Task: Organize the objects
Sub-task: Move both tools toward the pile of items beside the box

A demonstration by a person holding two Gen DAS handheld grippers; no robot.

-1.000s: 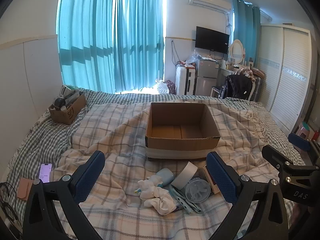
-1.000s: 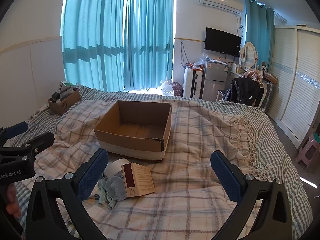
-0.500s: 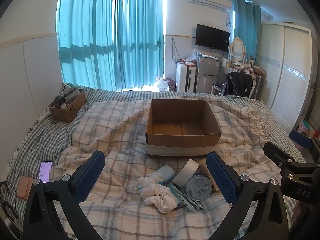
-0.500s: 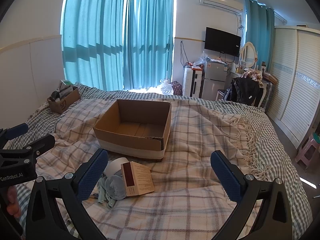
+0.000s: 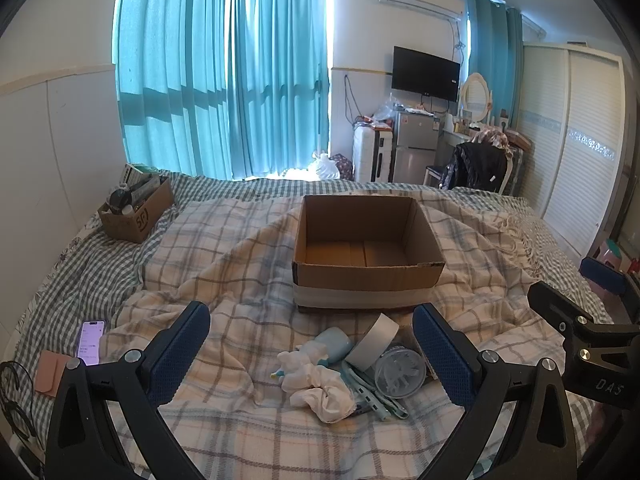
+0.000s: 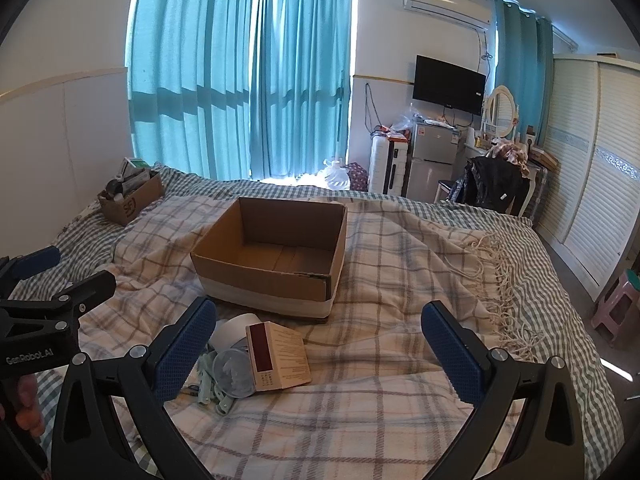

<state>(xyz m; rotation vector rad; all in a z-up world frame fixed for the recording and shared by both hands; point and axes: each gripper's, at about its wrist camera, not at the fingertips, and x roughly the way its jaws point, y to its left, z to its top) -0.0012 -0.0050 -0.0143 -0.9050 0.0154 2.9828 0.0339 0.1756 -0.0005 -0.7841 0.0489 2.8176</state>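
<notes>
An open, empty cardboard box (image 5: pixel 368 248) (image 6: pixel 272 256) sits mid-bed on the checked blanket (image 5: pixel 224 264). In front of it lies a small pile: a white tape roll (image 5: pixel 374 342) (image 6: pixel 236 330), a clear round lid (image 5: pixel 400 372) (image 6: pixel 234 372), a pale blue bottle (image 5: pixel 334 344), white crumpled socks (image 5: pixel 320 392), pale green clips (image 5: pixel 372 396) (image 6: pixel 208 384) and a small carton with a dark red side (image 6: pixel 278 356). My left gripper (image 5: pixel 312 344) hangs open just before the pile, holding nothing. My right gripper (image 6: pixel 320 344) is open and empty, to the right of the pile.
A smaller brown box (image 5: pixel 136 208) full of items stands at the bed's far left. A lit phone (image 5: pixel 91 342), a pink card (image 5: pixel 50 372) and a black cable (image 5: pixel 12 400) lie near the left edge. A wardrobe (image 6: pixel 592 200) and a pink stool (image 6: pixel 616 304) flank the bed's right side.
The left wrist view has shifted slightly, so the box and pile sit a little higher in frame. Both grippers stay open. Nothing on the bed has moved.
</notes>
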